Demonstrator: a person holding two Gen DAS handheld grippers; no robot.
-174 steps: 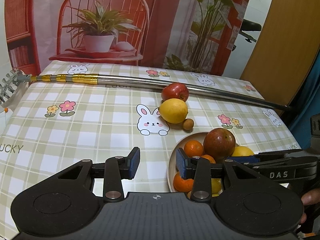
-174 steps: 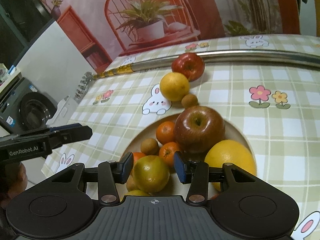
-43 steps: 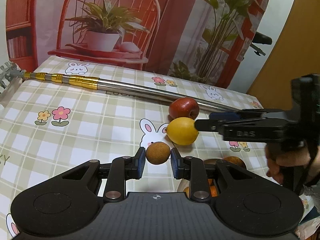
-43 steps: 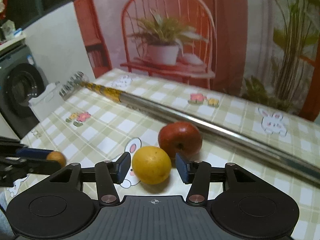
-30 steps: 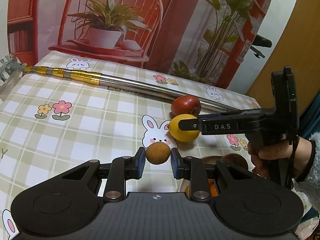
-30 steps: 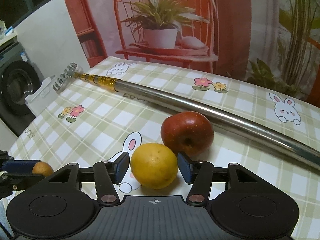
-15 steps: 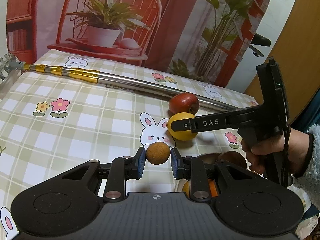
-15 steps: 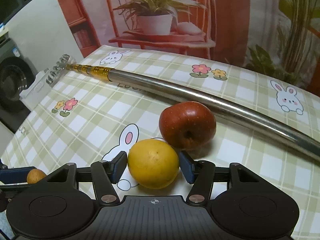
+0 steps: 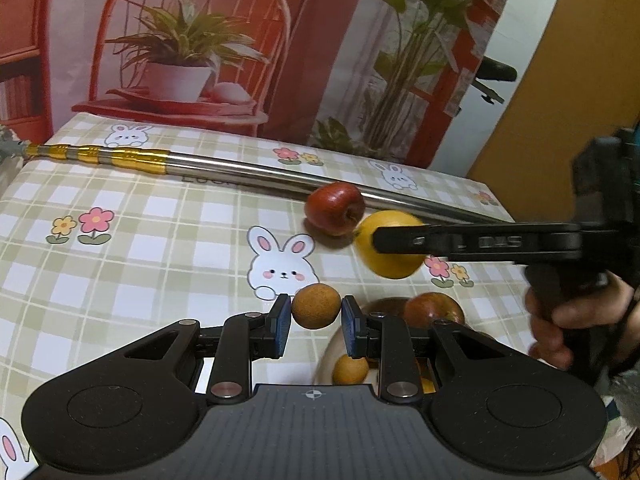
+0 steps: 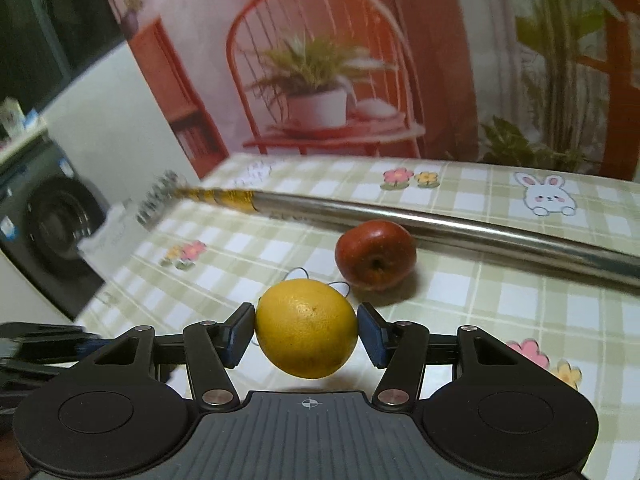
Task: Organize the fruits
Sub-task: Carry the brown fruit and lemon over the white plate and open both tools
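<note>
My left gripper (image 9: 316,313) is shut on a small round brown fruit (image 9: 316,306), held above the checked tablecloth at the plate's left edge. The plate (image 9: 325,357) below it holds a red-green apple (image 9: 434,308), a small tan fruit (image 9: 350,369) and other fruit mostly hidden by the gripper body. My right gripper (image 10: 306,330) is shut on a yellow lemon (image 10: 306,334), lifted off the cloth; the same lemon (image 9: 390,245) shows in the left wrist view beside the right gripper's finger. A red apple (image 10: 375,254) (image 9: 334,214) lies on the cloth against a metal pole.
A long steel pole (image 9: 256,172) with a gold-banded end crosses the table's far side. A person's hand (image 9: 576,320) holds the right gripper handle at the right. A washing machine (image 10: 52,236) stands left of the table. A printed backdrop rises behind the table.
The right gripper closed on the lemon and lifted it off the cloth, moving it right and away from the red apple. The left gripper keeps holding the small brown fruit.
</note>
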